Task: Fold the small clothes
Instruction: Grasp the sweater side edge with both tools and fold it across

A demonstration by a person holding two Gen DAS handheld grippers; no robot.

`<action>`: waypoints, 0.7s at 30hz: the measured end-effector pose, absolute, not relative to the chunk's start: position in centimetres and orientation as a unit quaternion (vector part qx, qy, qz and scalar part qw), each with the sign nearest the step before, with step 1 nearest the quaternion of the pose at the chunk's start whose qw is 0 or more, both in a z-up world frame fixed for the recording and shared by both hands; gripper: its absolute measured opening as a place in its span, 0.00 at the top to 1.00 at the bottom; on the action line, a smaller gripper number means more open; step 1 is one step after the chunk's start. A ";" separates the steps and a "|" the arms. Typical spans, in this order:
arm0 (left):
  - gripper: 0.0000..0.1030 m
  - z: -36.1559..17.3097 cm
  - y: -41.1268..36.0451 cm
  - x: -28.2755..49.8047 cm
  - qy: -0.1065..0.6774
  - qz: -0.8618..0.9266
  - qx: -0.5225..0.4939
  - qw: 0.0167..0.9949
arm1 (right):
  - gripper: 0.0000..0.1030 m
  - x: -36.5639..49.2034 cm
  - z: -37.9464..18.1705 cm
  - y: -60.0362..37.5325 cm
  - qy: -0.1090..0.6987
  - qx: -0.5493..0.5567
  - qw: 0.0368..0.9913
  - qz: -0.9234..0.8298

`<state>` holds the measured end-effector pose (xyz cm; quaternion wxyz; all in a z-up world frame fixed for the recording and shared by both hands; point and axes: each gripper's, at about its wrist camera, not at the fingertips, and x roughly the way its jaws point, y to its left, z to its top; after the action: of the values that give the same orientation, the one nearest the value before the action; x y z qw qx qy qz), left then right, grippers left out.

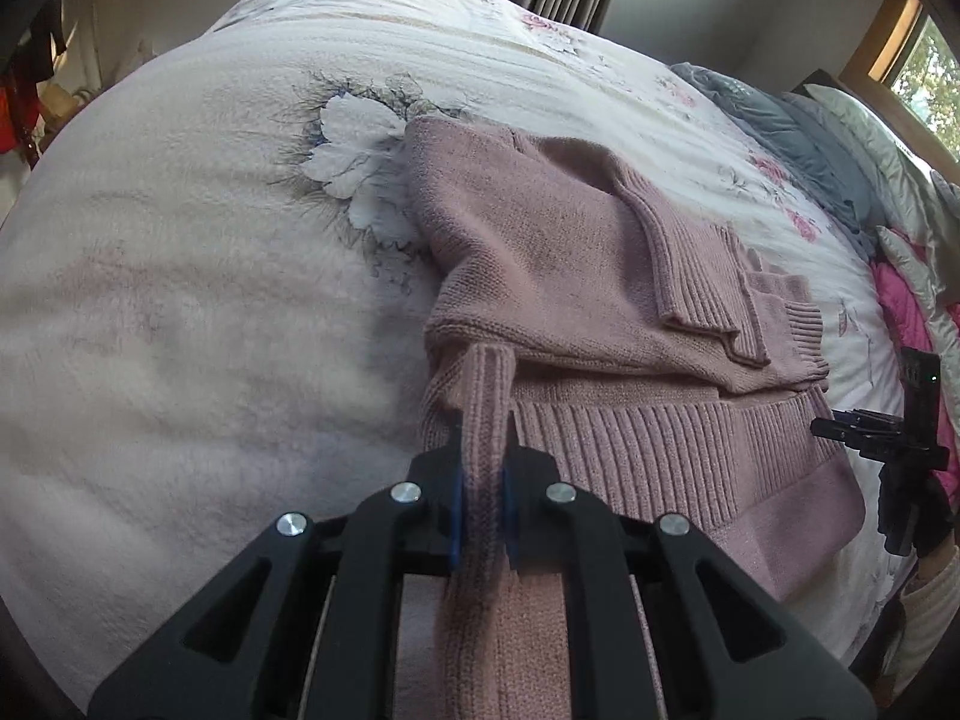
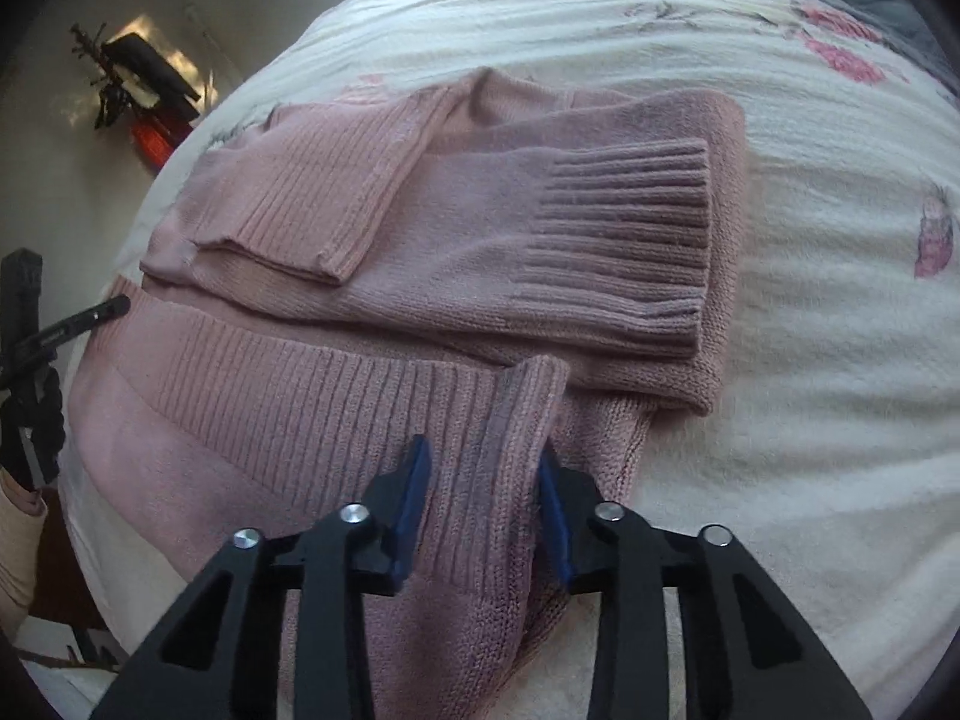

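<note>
A pink knit sweater (image 1: 540, 252) lies on the bed with both sleeves folded across its body; the ribbed cuffs (image 2: 630, 252) point toward its sides. My left gripper (image 1: 485, 438) is shut on the left end of the ribbed hem, which is pinched upright between the blue pads. At the hem's other corner my right gripper (image 2: 485, 468) holds the thick fabric (image 2: 480, 240) between wider-set pads, with the corner curling up. Each gripper shows at the edge of the other's view: the right gripper (image 1: 840, 429) and the left gripper (image 2: 102, 309).
A cream floral blanket (image 1: 180, 300) covers the bed. Grey, silver and pink quilted garments (image 1: 840, 138) are piled along its right side under a window (image 1: 924, 72). A person's light sleeve (image 1: 936, 600) shows at the right. A dark stand (image 2: 138, 72) stands beyond the bed.
</note>
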<state>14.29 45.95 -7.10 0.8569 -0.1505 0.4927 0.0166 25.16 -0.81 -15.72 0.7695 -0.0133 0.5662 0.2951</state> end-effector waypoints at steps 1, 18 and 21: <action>0.92 -7.1 45.8 14.2 0.492 0.014 -0.149 0.858 | 0.87 24.9 -15.2 -0.5 0.560 -0.025 0.772 0.300; 0.92 4.2 45.1 17.0 0.361 0.005 -0.146 0.921 | 0.90 24.9 -0.3 -5.3 0.399 0.098 0.846 0.339; 0.92 4.9 44.7 20.5 0.348 0.024 -0.121 0.929 | 0.90 28.5 0.2 -4.9 0.397 0.111 0.851 0.324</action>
<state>20.50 44.67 4.91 0.9293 -0.1215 0.3479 0.0237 28.45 -4.88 0.22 0.8513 0.1110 0.3972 0.3244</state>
